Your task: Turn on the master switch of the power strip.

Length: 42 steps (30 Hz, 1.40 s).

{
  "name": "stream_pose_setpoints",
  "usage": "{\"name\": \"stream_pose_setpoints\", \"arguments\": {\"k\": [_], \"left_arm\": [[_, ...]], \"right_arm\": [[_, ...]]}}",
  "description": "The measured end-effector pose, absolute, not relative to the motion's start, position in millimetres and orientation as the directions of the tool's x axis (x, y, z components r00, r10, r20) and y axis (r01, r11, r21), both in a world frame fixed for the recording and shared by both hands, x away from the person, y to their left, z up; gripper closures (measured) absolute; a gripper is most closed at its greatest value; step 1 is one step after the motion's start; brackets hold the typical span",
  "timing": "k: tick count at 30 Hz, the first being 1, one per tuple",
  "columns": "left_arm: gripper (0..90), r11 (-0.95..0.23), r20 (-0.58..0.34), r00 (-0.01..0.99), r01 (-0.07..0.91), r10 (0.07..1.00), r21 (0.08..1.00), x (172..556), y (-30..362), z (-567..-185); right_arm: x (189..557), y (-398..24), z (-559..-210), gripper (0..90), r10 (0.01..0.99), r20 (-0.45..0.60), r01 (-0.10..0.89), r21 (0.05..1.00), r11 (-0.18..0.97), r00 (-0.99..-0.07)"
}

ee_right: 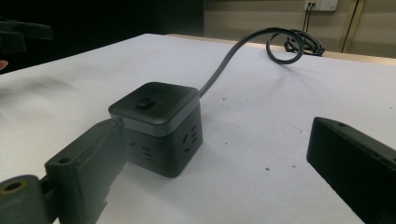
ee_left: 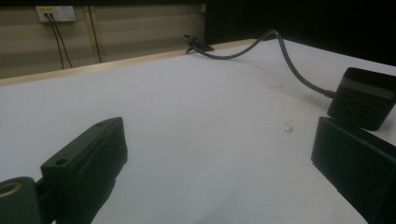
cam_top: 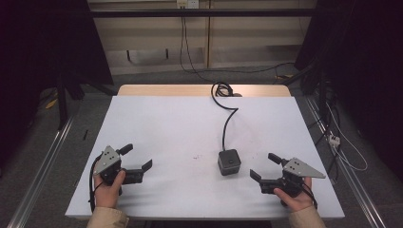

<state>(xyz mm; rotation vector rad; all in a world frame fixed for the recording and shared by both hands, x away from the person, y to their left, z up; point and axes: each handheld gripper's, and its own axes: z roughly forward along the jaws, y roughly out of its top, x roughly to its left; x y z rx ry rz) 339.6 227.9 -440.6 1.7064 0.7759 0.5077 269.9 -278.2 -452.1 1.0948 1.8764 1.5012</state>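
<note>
Your right gripper (cam_top: 260, 169) rests near the front edge of the table (cam_top: 157, 118), jaws spread wide and empty, pointing toward the cube (cam_top: 229, 162), which sits just to its left on the white top, nearer to it than to the other hand. The cube is a small black power block with a switch (ee_right: 144, 102) on its top face and sockets on its sides, and its cord (cam_top: 228, 118) runs away to the far edge, where it coils. Seen from the right gripper view, one jaw already lies close by the cube's near corner while the other stands well off to the side, so swing the hand until the cube sits squarely between both jaws before you close. Grip on two opposite flat sides, low enough to stay clear of the switch, and avoid the face the cord leaves from, since a stiff cord will likely twist the block as it lifts. Your left gripper (cam_top: 139, 157) is also open wide and holds nothing, well apart from the cube; keep it still, or bring it in to steady the cord if the block drags.
</note>
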Motion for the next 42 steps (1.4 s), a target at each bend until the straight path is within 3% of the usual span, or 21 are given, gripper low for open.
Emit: {"name": "stream_pose_setpoints", "arguments": {"k": [42], "left_arm": [[3.2, -0.147, -0.053, 0.693, 0.226, 0.719, 0.963, 332, 235, -441]], "right_arm": [[281, -259, -447, 7.6, 0.804, 0.106, 0.28, 0.957, 0.077, -0.584]]}}
